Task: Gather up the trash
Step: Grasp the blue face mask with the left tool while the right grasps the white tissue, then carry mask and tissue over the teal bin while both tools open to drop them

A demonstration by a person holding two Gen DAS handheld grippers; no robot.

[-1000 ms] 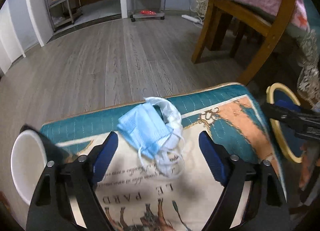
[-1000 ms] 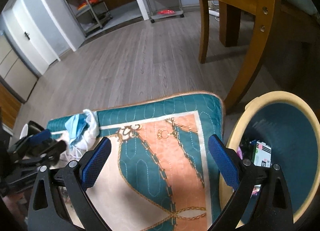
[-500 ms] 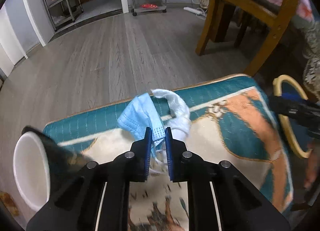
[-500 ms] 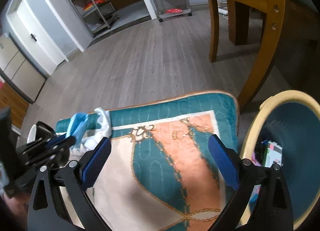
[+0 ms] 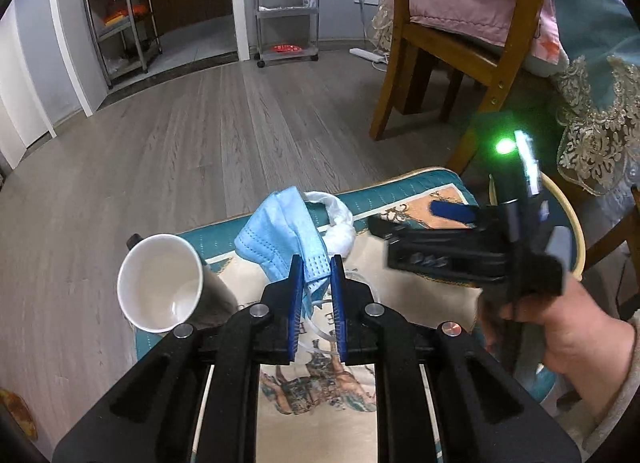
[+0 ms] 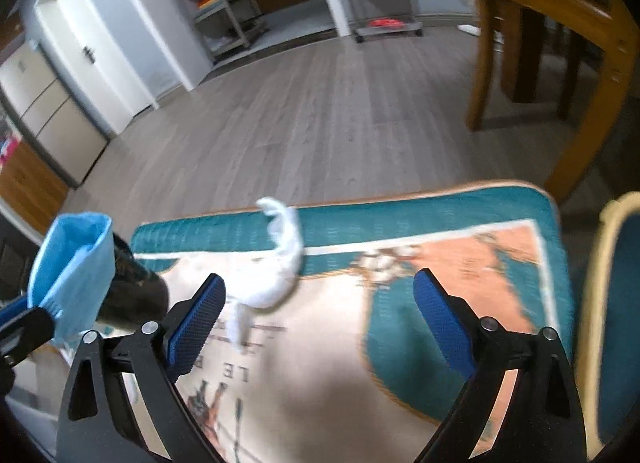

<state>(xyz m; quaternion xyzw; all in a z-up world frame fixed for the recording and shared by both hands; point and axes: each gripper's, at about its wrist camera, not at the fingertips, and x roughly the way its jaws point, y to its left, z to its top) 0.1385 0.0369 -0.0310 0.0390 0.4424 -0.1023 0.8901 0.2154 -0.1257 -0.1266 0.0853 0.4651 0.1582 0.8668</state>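
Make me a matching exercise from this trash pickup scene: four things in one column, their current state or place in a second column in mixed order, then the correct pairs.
Things:
1. blue face mask
2. white crumpled plastic
3. paper cup
4. right gripper

States or places:
A. lying loose on the patterned cushion
B. jaws wide apart, nothing between the pads
C. pinched between the pads of the left gripper
D. tipped on its side, its open mouth facing the left wrist camera

Pairs: 1-C, 2-A, 3-D, 4-B
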